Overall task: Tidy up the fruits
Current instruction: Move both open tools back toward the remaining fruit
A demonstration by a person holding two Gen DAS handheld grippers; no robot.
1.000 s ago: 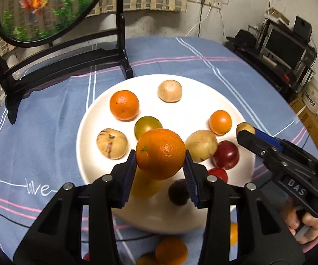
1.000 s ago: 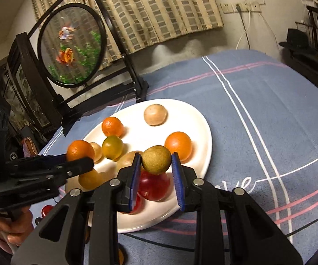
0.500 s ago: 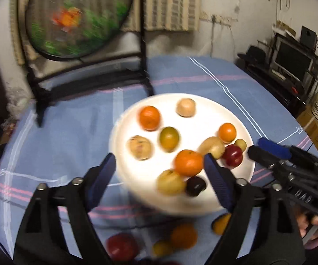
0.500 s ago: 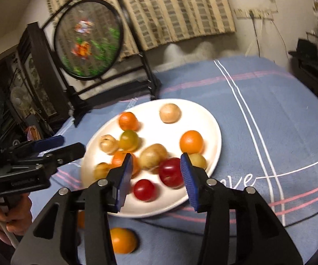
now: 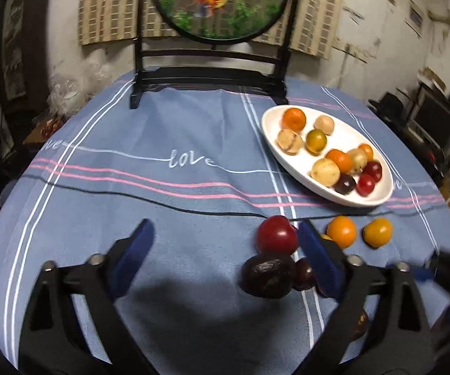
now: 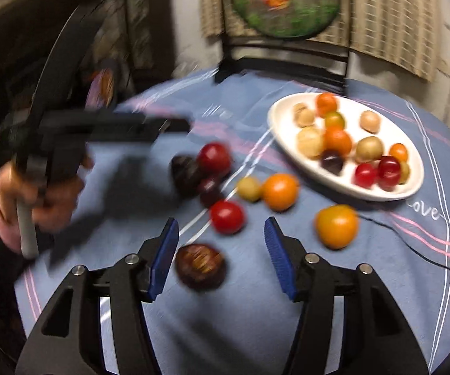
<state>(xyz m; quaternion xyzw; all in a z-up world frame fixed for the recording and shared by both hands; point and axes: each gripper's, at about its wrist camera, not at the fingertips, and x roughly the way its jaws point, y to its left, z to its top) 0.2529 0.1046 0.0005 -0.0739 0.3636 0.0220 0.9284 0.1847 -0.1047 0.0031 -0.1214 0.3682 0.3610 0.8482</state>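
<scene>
Fruits lie partly on the white oval plate (image 5: 378, 198) and partly loose on the blue tablecloth (image 5: 168, 206) just in front of it: a red plum (image 5: 276, 234), an orange (image 5: 341, 230) and a wrinkled dark passion fruit (image 5: 268, 275). Left of the plate the cloth reads "love" (image 5: 189, 160). The left gripper (image 5: 225, 254) has just been opening and stands wide, holding nothing. The right gripper (image 6: 222, 257), also just opening, is apart and empty.

Before me the round counter under its blue striped cloth (image 5: 162, 193) bears an oval white plate (image 5: 378, 198) of fruit, loose red, orange and dark fruits (image 6: 279, 191), and a black wooden stand (image 5: 209, 78).
</scene>
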